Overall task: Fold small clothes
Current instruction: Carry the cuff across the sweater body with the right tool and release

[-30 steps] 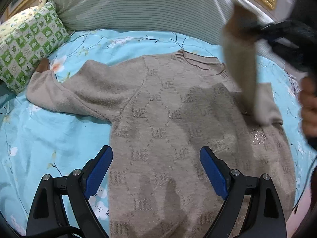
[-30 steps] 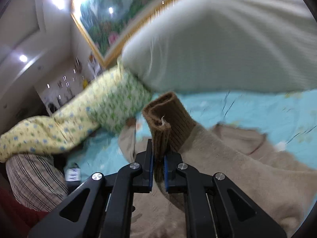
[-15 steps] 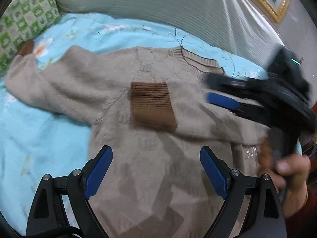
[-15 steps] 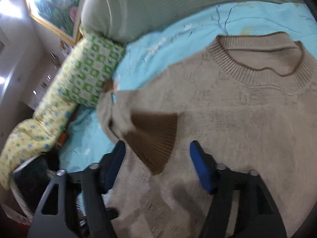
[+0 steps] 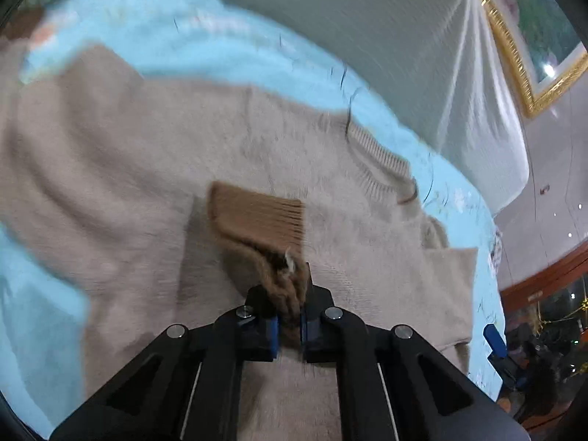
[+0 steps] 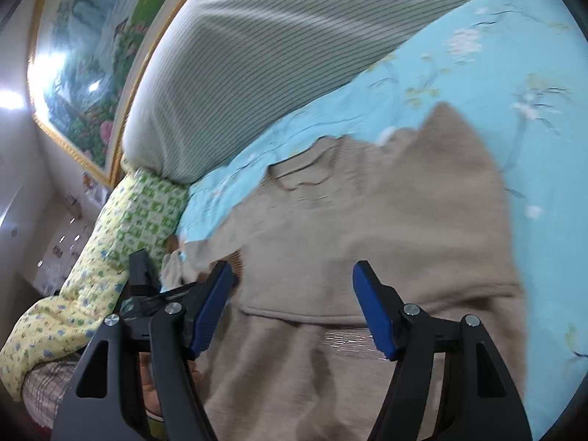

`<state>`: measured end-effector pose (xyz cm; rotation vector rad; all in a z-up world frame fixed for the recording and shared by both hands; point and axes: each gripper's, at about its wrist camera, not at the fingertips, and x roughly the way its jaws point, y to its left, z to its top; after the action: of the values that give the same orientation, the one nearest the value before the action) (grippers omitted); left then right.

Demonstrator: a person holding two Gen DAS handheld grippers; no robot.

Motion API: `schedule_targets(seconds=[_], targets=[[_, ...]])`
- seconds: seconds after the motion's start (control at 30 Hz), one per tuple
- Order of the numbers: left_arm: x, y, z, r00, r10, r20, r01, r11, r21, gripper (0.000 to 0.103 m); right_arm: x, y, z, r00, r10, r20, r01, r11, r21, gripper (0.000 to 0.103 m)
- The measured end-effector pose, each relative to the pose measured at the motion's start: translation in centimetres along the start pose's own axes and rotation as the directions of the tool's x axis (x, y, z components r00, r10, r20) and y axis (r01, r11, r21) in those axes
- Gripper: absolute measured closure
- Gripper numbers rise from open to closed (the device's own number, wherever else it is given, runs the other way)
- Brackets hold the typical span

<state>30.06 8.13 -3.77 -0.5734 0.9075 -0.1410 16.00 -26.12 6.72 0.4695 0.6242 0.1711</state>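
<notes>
Sweater (image 5: pixel 147 169), beige knit, lies flat on the blue flowered bed sheet (image 5: pixel 205 40), its length running from the hem near the grippers away to the ribbed collar (image 5: pixel 378 158) by the striped bolster (image 6: pixel 279 55). One sleeve is folded across the chest, and its brown cuff (image 5: pixel 257 217) is clamped in the left gripper (image 5: pixel 290 325), directly ahead of it. The right gripper (image 6: pixel 294 305) is released, nothing between its jaws, with the sweater's body beyond them. Only the right view shows the green checked pillow (image 6: pixel 143 202) off to its left; only the left view shows the cuff clearly.
</notes>
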Motion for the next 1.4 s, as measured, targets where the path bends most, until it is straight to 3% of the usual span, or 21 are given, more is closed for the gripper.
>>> schedule_targets(seconds=[0.07,0.1,0.17,0.23,0.37,0.5,0.53,0.57,0.6,0.63,0.73,0.83,0.93,1.0,1.07,1.1,1.13,1.23,1.3,1.4], targets=[[-2.7,0.9,0.0,0.996,0.013,0.087,-0.012,1.0,-0.008,0.097,-1.7,-0.9,0.3,0.997,-0.061,0.055,0.062,0.998,-0.015,0.034],[-3.4,1.5,0.0,0.99,0.072,0.12,-0.073,0.997,0.01,0.097,-2.1,-1.3,0.4,0.993,-0.093,0.071,0.095,0.995,-0.024,0.034],[-2.5,2.6,0.0,0.992,0.099,0.084,-0.101,0.995,0.024,0.097,-2.4,-2.6,1.3,0.977,-0.195,0.083,0.198,0.979,-0.037,0.034],[-1.5,3.8,-0.3,0.995,0.089,0.038,-0.088,0.996,-0.019,0.097,-1.2,-4.0,2.4,0.965,-0.259,0.04,0.26,0.965,-0.025,0.034],[-0.6,4.4,-1.0,0.995,0.093,0.031,-0.092,0.995,-0.032,0.097,3.0,-5.9,4.5,0.937,-0.344,-0.054,0.343,0.939,-0.029,0.034],[-0.7,3.9,-1.0,0.993,0.115,0.03,-0.115,0.993,0.008,0.097,7.0,-7.3,5.2,0.915,-0.368,-0.168,0.365,0.93,-0.051,0.034],[-0.9,3.8,-1.2,0.992,0.12,0.031,-0.121,0.993,0.018,0.097,7.5,-6.9,5.3,0.909,-0.383,-0.165,0.371,0.924,-0.098,0.036],[-0.7,3.5,-1.2,0.993,0.116,0.022,-0.117,0.993,0.026,0.097,7.6,-6.7,5.3,0.91,-0.38,-0.169,0.364,0.924,-0.119,0.073],[-0.6,3.2,-1.1,0.993,0.115,0.02,-0.116,0.993,0.028,0.097,7.4,-6.8,5.4,0.918,-0.351,-0.182,0.338,0.936,-0.102,0.089],[-0.8,3.0,-1.0,0.994,0.103,0.02,-0.103,0.994,0.034,0.097,6.4,-6.9,6.1,0.928,-0.336,-0.16,0.326,0.941,-0.086,0.092],[-0.5,1.2,-0.8,0.999,0.04,0.004,-0.041,0.997,0.073,0.097,3.1,-6.2,7.9,0.915,-0.397,-0.066,0.385,0.911,-0.145,0.092],[1.2,0.4,-1.3,0.993,0.114,-0.007,-0.112,0.985,0.128,0.097,2.6,-7.0,8.2,0.901,-0.427,-0.072,0.414,0.898,-0.15,0.093],[1.3,1.5,-1.2,0.996,0.094,-0.003,-0.093,0.989,0.117,0.096,4.4,-8.0,6.8,0.876,-0.469,-0.11,0.448,0.877,-0.175,0.093],[0.6,2.0,-0.9,0.995,0.096,0.0,-0.095,0.988,0.118,0.091,5.0,-8.3,6.1,0.875,-0.469,-0.122,0.448,0.879,-0.162,0.09],[0.0,2.1,-0.9,0.993,0.121,0.003,-0.12,0.982,0.143,0.086,4.3,-8.2,6.1,0.87,-0.483,-0.1,0.469,0.872,-0.139,0.077],[-0.6,2.2,-0.8,0.99,0.139,0.012,-0.139,0.978,0.158,0.083,3.8,-8.0,6.2,0.864,-0.496,-0.088,0.484,0.866,-0.128,0.065],[-1.3,2.5,-0.8,0.988,0.151,0.022,-0.153,0.975,0.162,0.083,3.0,-7.7,6.2,0.861,-0.504,-0.068,0.495,0.861,-0.114,0.061],[-3.9,4.3,-0.6,0.988,0.149,0.033,-0.152,0.98,0.127,0.08,1.1,-6.0,5.7,0.88,-0.475,-0.016,0.471,0.877,-0.098,0.056],[-5.7,5.7,-0.4,0.983,0.175,0.051,-0.179,0.979,0.098,0.057,0.3,-4.4,5.0,0.908,-0.419,0.001,0.417,0.904,-0.088,0.052],[-8.6,8.3,0.1,0.968,0.228,0.11,-0.232,0.972,0.033,0.048,0.1,-2.2,3.0,0.94,-0.34,-0.007,0.337,0.936,-0.104,0.047]])
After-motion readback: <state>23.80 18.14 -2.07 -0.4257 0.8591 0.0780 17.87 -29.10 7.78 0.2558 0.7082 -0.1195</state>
